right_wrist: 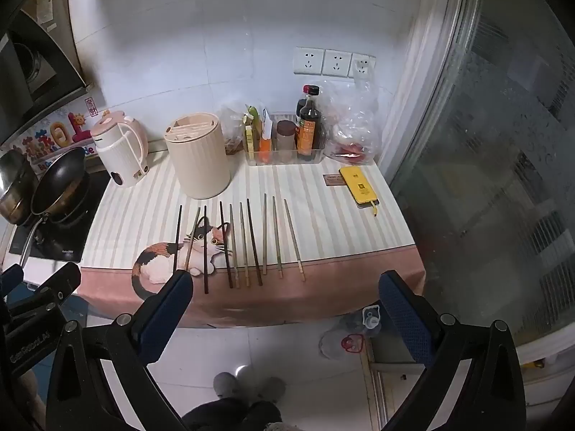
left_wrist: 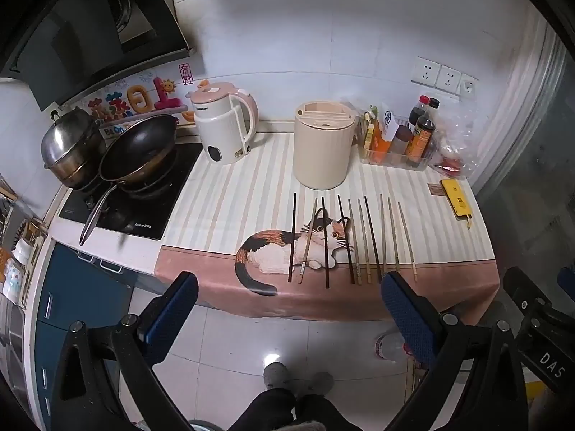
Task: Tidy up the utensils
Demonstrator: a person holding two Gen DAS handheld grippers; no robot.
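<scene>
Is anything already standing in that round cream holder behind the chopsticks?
No, the holder shows only bare slots on top, and the chopsticks all lie flat on the cat cloth.

Striped cat-print cloth covers the surface [left_wrist: 222, 194]

A cream utensil holder [left_wrist: 321, 143] stands on it; the chopsticks [left_wrist: 354, 239] lie in a row in front, a kettle [left_wrist: 224, 122] left of it, a clear condiment tray [left_wrist: 395, 158] right, a yellow phone [left_wrist: 457, 199] further right
</scene>
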